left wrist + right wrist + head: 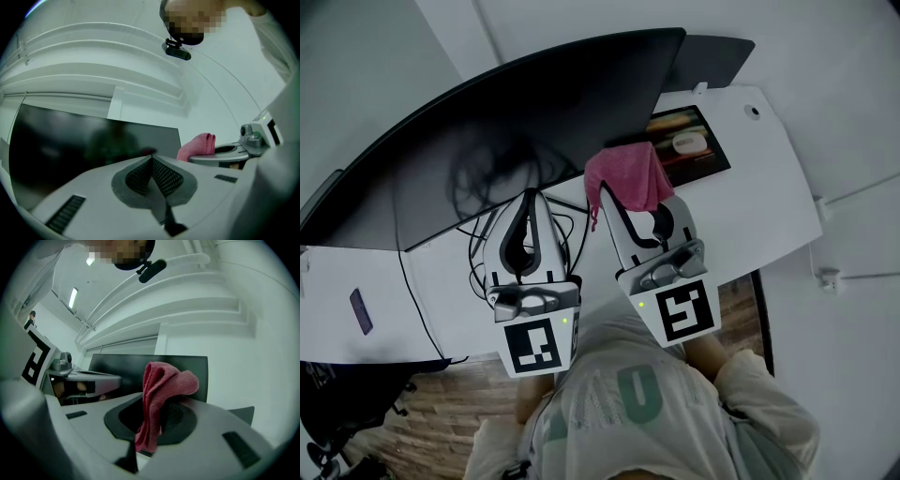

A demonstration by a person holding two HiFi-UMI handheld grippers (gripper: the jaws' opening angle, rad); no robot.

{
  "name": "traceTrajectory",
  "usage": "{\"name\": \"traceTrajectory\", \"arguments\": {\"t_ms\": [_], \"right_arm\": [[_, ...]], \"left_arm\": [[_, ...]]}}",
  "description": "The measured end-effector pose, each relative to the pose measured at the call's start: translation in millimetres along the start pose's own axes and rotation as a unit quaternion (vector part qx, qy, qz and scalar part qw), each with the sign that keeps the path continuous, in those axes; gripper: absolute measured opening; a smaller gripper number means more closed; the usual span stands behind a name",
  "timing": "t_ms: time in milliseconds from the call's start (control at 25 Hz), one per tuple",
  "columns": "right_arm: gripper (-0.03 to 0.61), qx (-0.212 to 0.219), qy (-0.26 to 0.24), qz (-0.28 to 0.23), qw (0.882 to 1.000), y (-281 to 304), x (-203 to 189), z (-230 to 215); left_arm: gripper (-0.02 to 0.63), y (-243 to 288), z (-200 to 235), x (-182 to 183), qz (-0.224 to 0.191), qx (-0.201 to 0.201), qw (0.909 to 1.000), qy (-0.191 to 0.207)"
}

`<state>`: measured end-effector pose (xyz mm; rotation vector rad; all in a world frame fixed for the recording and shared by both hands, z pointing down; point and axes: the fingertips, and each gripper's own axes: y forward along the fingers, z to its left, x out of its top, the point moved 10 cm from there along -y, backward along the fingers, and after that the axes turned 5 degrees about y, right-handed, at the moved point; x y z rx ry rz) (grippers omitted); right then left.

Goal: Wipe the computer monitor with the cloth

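Shirt (637, 403) print illegible; right gripper's (154, 418) jaws pinch pink cloth (161, 380) near monitor (534, 122).

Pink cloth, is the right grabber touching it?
Touching. The right gripper view shows the pink cloth pinched between the shut jaws of the right gripper, with folds sticking out above and below.

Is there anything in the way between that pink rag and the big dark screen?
Nothing visible. The cloth, pinched in the right tongs, is up by the monitor, whose dark screen shows straight behind it in the right gripper view.
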<state>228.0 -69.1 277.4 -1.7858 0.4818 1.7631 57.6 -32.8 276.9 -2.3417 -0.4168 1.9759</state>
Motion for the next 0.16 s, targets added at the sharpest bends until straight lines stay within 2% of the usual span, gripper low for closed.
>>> {"name": "traceTrajectory", "arguments": {"t_ms": [160], "right_arm": [[0.058,0.0,-0.002,0.0,1.0,-0.3,0.5,0.8]], "left_arm": [[0.015,-1.0,-0.2,0.8,-0.001,0.0,1.0,0.001]]}}
